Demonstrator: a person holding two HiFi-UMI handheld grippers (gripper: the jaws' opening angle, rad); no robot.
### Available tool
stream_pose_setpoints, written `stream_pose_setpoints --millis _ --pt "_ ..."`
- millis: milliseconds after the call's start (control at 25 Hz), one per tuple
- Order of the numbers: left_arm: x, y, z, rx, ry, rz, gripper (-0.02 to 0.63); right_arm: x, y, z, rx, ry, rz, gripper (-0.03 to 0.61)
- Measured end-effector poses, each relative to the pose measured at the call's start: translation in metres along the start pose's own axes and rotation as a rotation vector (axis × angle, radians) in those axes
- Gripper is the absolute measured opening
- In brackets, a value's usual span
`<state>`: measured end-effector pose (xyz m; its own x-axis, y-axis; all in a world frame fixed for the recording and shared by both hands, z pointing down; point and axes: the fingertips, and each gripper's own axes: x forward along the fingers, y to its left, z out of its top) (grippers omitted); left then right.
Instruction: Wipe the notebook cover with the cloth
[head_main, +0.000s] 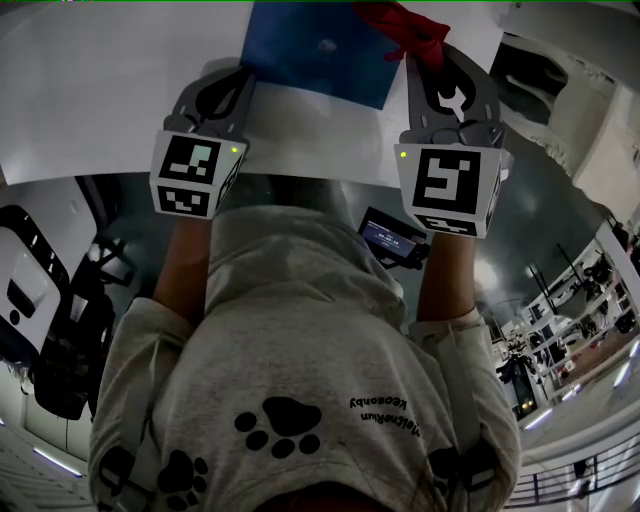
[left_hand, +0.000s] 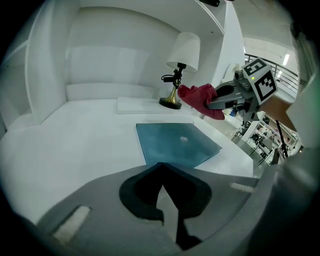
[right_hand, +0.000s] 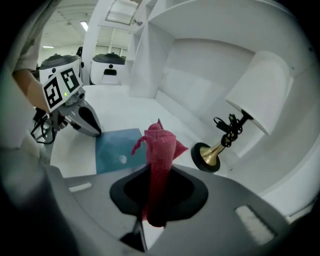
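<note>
The right gripper (right_hand: 158, 170) pinches the red cloth (right_hand: 160, 145), which is bunched into a roll that sticks out past its tips. The left gripper (left_hand: 160, 165) is pressed together and empty. Just beyond its tips lies the flat blue notebook (left_hand: 172, 142), with a pale spot on its cover.

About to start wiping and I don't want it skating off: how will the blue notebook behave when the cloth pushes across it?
The notebook looks thin and lies flat on the smooth white table, so it will probably slide rather than tip. It is likely light. The left gripper, shut, sits at its near edge; whether it pins it is unclear.
</note>
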<state>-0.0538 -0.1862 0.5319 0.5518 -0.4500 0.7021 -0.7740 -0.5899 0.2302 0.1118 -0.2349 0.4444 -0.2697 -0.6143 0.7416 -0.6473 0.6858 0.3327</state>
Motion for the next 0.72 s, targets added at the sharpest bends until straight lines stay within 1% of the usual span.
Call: stream_pose_setpoints --millis 120,280,480,600,720 --pt "-0.002 -0.003 0.0 -0.002 -0.001 -0.003 -0.002 0.002 0.021 0.025 -0.028 -0.054 0.046 0.043" --pt "-0.002 -0.006 0.001 -0.003 0.003 -0.003 -0.002 0.021 0.058 0.038 -0.059 -0.058 0.11 0.041" --pt "-0.002 -0.005 0.002 -0.006 -0.005 -0.002 -0.002 0.051 0.095 0.076 -0.137 -0.089 0.185 0.043" --pt "-0.002 -0.005 0.002 -0.012 -0.012 0.0 -0.002 0.069 0.112 0.082 -0.178 -0.057 0.228 0.043" --pt "-0.001 -0.006 0.002 -0.015 -0.015 -0.003 -0.002 0.083 0.125 0.073 -0.213 0.011 0.274 0.043"
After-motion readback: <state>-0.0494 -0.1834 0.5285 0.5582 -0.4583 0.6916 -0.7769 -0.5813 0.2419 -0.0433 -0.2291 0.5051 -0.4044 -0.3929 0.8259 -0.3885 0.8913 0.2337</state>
